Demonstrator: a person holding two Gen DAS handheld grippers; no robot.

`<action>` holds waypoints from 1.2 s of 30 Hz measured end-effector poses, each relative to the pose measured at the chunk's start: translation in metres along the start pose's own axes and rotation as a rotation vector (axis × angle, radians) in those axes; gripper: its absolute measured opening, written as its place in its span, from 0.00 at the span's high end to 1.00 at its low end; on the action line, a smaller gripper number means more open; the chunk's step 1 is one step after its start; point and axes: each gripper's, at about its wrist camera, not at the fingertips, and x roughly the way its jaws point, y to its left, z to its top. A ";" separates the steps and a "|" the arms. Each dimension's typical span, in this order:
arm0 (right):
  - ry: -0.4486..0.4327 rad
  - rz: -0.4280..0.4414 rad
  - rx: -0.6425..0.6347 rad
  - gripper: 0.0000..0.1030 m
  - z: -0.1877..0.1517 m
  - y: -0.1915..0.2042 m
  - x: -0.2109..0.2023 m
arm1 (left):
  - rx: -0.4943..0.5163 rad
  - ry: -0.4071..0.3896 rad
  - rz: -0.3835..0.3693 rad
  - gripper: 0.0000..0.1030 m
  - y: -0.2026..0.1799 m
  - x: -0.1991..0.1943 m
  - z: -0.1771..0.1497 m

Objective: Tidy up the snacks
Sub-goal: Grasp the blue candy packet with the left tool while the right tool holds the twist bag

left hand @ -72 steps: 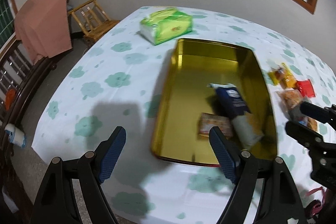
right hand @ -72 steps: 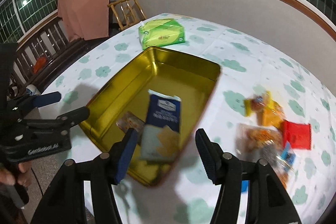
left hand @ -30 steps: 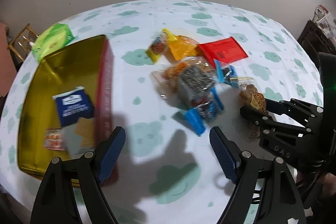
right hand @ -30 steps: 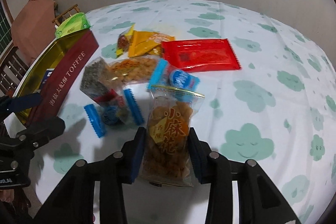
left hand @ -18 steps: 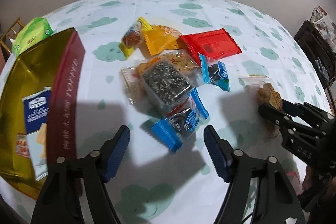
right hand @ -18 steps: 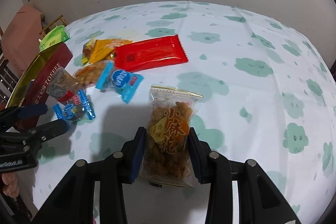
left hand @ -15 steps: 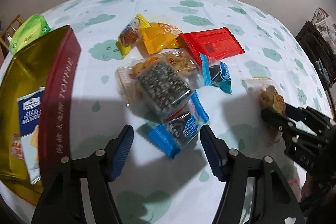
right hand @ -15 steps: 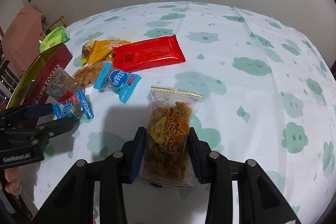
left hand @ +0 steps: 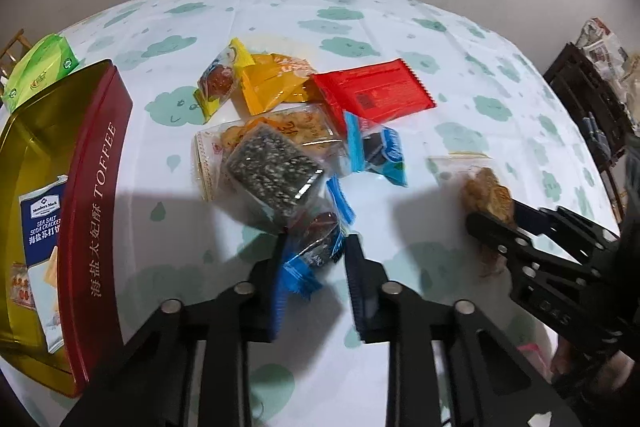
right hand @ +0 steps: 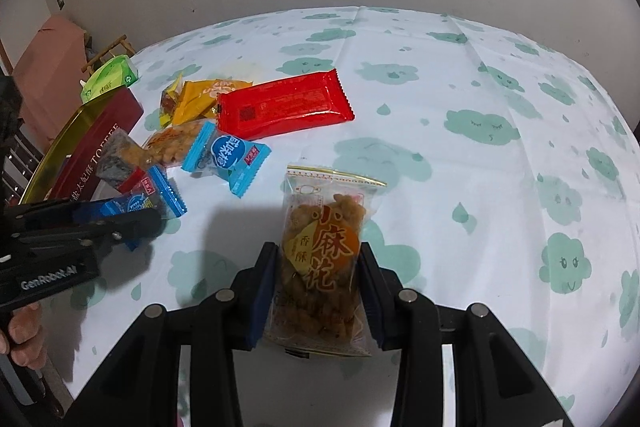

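Observation:
My left gripper [left hand: 314, 247] is shut on a small blue-wrapped candy [left hand: 316, 247] at the near end of the snack pile; it also shows in the right wrist view [right hand: 132, 215]. My right gripper [right hand: 318, 255] is shut on a clear bag of fried twists [right hand: 324, 251], held above the table; it shows in the left wrist view [left hand: 486, 199]. A sesame bar [left hand: 272, 171], a red packet [left hand: 372, 95], yellow packets [left hand: 272, 83] and another blue candy [left hand: 380, 151] lie in the pile. The gold toffee tin [left hand: 96, 203] at the left holds a cracker pack [left hand: 44, 223].
A green tissue pack [left hand: 40, 71] lies beyond the tin. The table has a white cloth with green clouds [right hand: 480, 127]. A wooden chair [right hand: 108, 53] and a pink-draped rack [right hand: 48, 67] stand left of it. Dark furniture [left hand: 588, 87] stands at the right.
My left gripper moved from the tin to the pile and closed on the blue candy. My right gripper took hold of the fried twist bag and drew it back from the pile.

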 end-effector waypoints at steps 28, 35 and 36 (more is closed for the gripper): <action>0.011 -0.074 -0.019 0.61 0.000 0.010 0.002 | 0.021 -0.118 0.098 0.83 0.032 -0.091 -0.008; 0.019 -0.101 -0.023 0.61 0.002 0.014 0.004 | -0.013 -0.168 0.175 0.83 0.068 -0.113 -0.006; 0.020 -0.104 -0.022 0.61 0.002 0.014 0.004 | -0.024 -0.173 0.196 0.83 0.075 -0.115 -0.006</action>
